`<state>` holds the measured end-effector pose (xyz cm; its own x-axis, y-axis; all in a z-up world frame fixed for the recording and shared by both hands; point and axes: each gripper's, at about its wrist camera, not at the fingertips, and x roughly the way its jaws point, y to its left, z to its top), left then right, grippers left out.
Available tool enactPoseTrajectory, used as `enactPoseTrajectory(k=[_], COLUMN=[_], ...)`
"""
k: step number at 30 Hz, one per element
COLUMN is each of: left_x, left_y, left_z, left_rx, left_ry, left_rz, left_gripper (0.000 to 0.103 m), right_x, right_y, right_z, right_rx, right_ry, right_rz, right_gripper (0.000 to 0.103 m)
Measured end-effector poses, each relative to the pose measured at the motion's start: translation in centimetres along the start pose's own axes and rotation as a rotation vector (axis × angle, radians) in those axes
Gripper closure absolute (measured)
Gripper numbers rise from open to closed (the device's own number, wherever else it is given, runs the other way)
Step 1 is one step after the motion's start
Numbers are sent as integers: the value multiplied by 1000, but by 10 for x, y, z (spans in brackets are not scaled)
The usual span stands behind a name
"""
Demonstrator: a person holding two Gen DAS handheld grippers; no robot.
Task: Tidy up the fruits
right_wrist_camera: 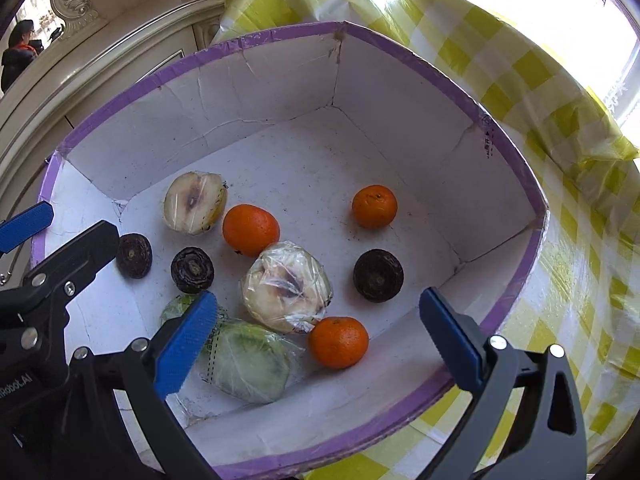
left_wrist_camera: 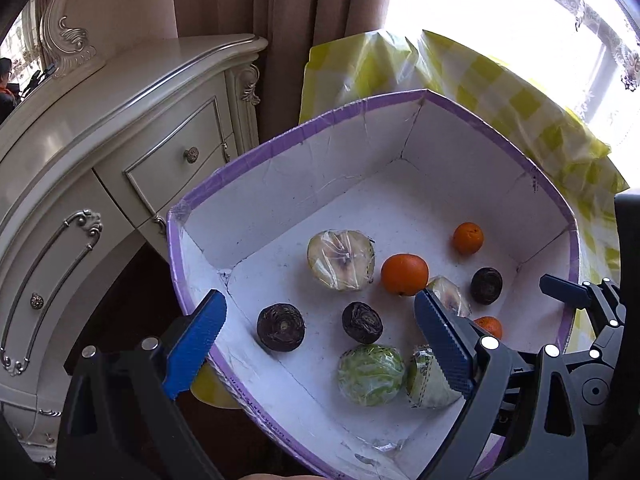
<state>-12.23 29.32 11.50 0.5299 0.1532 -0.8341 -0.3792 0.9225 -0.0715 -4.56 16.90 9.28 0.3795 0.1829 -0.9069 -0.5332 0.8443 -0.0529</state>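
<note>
Lying loose: bright, dimpled oranges (right_wrist_camera: 251,229)

left claw (left_wrist_camera: 320,344): black frame | ridged blue pads | silver rivets | right claw (right_wrist_camera: 320,340): same

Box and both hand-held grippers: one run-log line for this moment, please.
left hand-held gripper: open, empty | right hand-held gripper: open, empty | box: three oranges, three dark fruits, four wrapped items | both above box

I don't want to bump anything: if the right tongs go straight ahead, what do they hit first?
Probably the orange lying between the open right tongs, beside the wrapped pale fruit; depth is uncertain.
</note>
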Motion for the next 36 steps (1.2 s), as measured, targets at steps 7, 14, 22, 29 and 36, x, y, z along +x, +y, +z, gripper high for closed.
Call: enactPoseTrajectory(k=[7,14,22,29,36], left_x=[5,6,7,16,12], left_y=[-11,-12,-18,-20,-22], left_z=[-2,-3,1,3,4], left_rx=[58,70,80,79,100], left_ry=[20,24,27,66,58], left_rz=[63,52,29,28,24], left_gripper=[12,12,12,12,12], right_x=[1,2,2,1,1], right_y=[5,4,5,5,4], right_z=[-1,-3,-3,-3,-3], right_rx=[-11,-20,-20,-25,-16], right_ry=[-3,-4,-6,-6,8], right_rz=[-32,-49,-54,-44,-51], right_gripper=[2,2,2,2,2])
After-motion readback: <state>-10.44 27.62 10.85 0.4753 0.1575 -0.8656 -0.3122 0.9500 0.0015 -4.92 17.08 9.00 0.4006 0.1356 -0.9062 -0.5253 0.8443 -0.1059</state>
